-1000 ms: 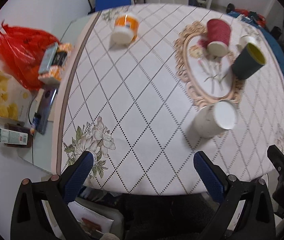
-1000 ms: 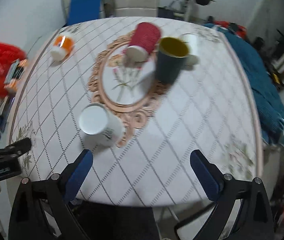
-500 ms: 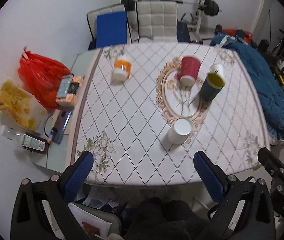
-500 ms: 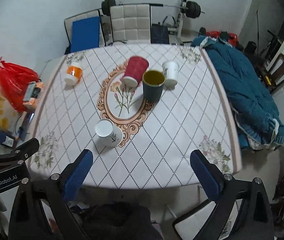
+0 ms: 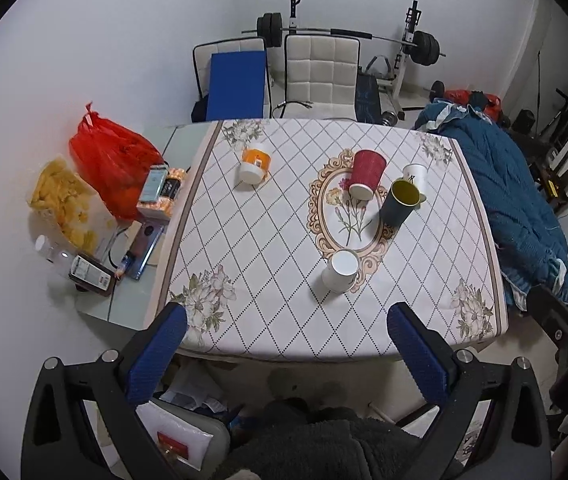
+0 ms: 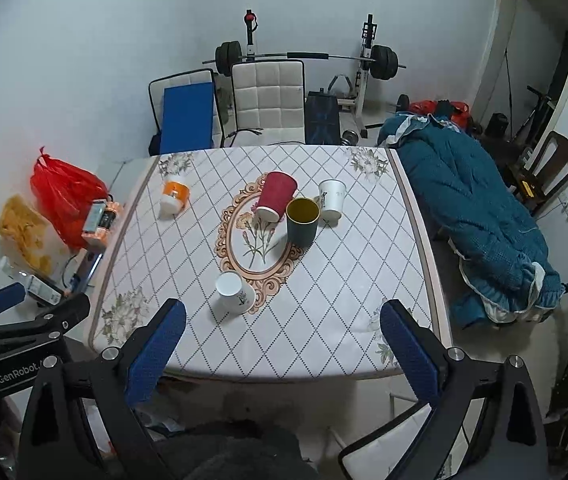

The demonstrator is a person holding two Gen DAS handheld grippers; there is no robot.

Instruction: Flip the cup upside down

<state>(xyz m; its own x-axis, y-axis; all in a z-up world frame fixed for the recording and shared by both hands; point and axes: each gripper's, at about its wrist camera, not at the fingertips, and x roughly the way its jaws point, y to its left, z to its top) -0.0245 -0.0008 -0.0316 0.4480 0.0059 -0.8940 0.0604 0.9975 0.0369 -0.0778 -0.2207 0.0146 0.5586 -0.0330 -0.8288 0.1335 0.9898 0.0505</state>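
Observation:
Several cups stand on a table (image 5: pixel 276 320) (image 6: pixel 323 340) with a diamond-pattern cloth. A dark green cup (image 5: pixel 399 202) (image 6: pixel 302 222) stands upright, mouth up. A red cup (image 5: pixel 367 174) (image 6: pixel 276 196), an orange cup (image 5: pixel 255 165) (image 6: pixel 174 196) and a near white cup (image 5: pixel 341 270) (image 6: pixel 234 291) stand bottom up. A far white cup (image 5: pixel 414 176) (image 6: pixel 331 199) stands behind the green one. My left gripper (image 5: pixel 287 354) and right gripper (image 6: pixel 282 350) are open and empty, high above and back from the table's near edge.
A red bag (image 5: pixel 112 160), snacks and a phone lie on a side surface at the left. A blue quilt (image 6: pixel 475 220) lies at the right. Chairs (image 6: pixel 268 100) and a barbell rack stand behind the table.
Both grippers have pulled up and back from the table, so the cups look smaller and the whole room shows. The cups have not moved.

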